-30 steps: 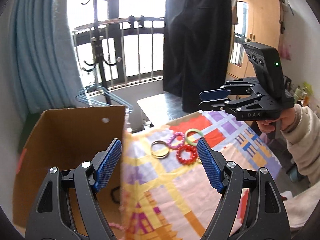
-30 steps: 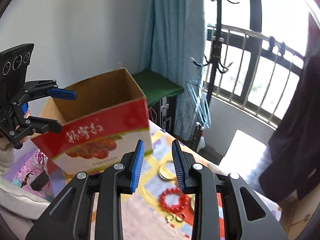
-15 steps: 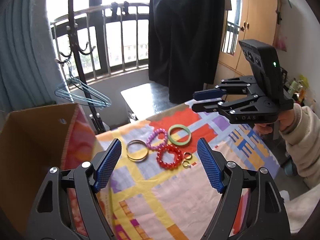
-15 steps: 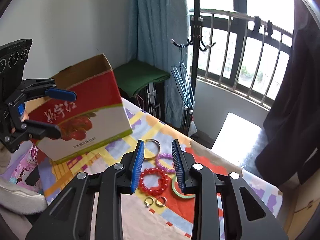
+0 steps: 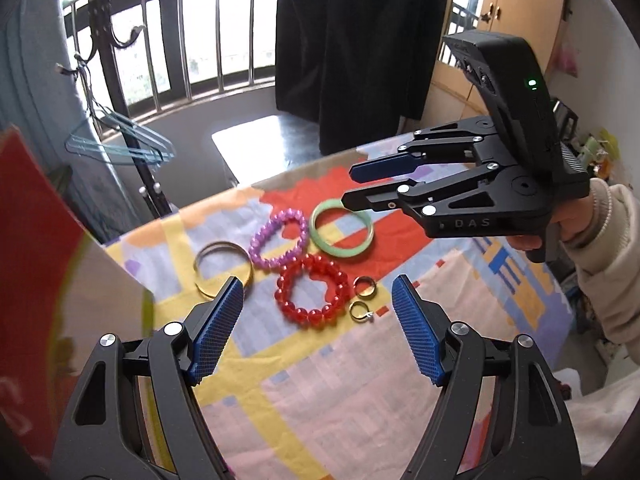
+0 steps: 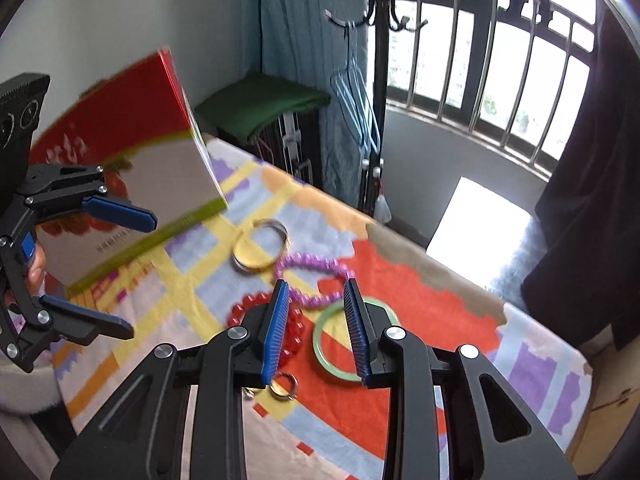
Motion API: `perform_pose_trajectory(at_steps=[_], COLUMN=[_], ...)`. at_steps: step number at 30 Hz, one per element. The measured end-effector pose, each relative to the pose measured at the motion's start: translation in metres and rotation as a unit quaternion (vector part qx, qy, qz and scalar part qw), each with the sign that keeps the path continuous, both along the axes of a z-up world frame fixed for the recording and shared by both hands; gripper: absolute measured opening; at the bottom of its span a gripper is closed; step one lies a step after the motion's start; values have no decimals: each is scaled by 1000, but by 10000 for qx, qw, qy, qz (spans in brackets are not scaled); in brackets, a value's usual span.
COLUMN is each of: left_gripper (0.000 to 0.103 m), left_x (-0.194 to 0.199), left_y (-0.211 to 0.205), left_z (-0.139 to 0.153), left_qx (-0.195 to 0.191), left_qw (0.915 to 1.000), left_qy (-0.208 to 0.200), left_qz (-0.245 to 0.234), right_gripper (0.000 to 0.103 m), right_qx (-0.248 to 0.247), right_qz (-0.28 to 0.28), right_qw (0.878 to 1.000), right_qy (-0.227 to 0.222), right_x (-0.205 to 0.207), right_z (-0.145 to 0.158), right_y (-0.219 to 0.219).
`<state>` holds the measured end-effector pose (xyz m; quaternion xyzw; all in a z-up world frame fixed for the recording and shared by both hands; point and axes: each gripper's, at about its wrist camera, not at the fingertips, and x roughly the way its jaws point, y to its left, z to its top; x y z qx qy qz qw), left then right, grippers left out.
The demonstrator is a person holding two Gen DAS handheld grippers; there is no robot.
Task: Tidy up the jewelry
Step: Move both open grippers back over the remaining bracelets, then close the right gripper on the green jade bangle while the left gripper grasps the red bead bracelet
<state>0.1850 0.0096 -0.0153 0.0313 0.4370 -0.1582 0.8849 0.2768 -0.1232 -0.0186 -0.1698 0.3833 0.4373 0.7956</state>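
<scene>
Jewelry lies on a colourful patchwork cloth: a red bead bracelet, a purple bead bracelet, a green bangle, a metal bangle and two small rings. My left gripper is open and empty, hovering just short of the red bracelet. My right gripper is open, narrower, and empty above the green bangle and purple bracelet. It shows in the left wrist view over the green bangle. The left gripper shows at the left of the right wrist view.
A red and white cardboard box stands at the cloth's left end; its side fills the left of the left wrist view. Beyond the far table edge are a coat stand with hangers, balcony railing and dark hanging clothes.
Both grippers have swung away from the box and moved down toward the jewelry, which now looks larger and nearer. The right gripper has come over the green bangle. Both stay open.
</scene>
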Motion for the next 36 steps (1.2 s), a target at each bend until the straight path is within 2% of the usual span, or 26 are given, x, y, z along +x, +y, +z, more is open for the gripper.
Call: perform_pose_trajectory(at_steps=[2, 9, 14, 20, 30, 32, 34, 36], left_gripper=[73, 71, 71, 65, 64, 64, 57, 57], left_x=[8, 31, 42, 47, 51, 50, 48, 46], left_y=[0, 7, 11, 8, -1, -4, -8, -13], left_z=[-15, -59, -74, -90, -96, -97, -99, -100], left_qx=[31, -208, -205, -191, 100, 233, 471, 665], left_qw=[9999, 9977, 9965, 9954, 9967, 9971, 9966, 9958], left_qy=[126, 516, 573, 710, 471, 379, 274, 185], left_qz=[76, 389, 581, 613, 658, 625, 616, 604], right_gripper=[29, 29, 29, 29, 28, 28, 26, 24], right_qx=[-67, -289, -386, -409, -347, -311, -278, -266], right_qz=[-1, 79, 127, 122, 214, 199, 179, 182], right_qw=[10000, 9995, 9992, 9990, 9990, 9991, 9992, 9994], right_qy=[13, 63, 64, 163, 198, 228, 212, 159], right_x=[1, 1, 2, 6, 4, 4, 3, 2], right_z=[-10, -40, -54, -66, -74, -76, -76, -76], right_y=[-2, -5, -5, -3, -3, -3, -4, -5])
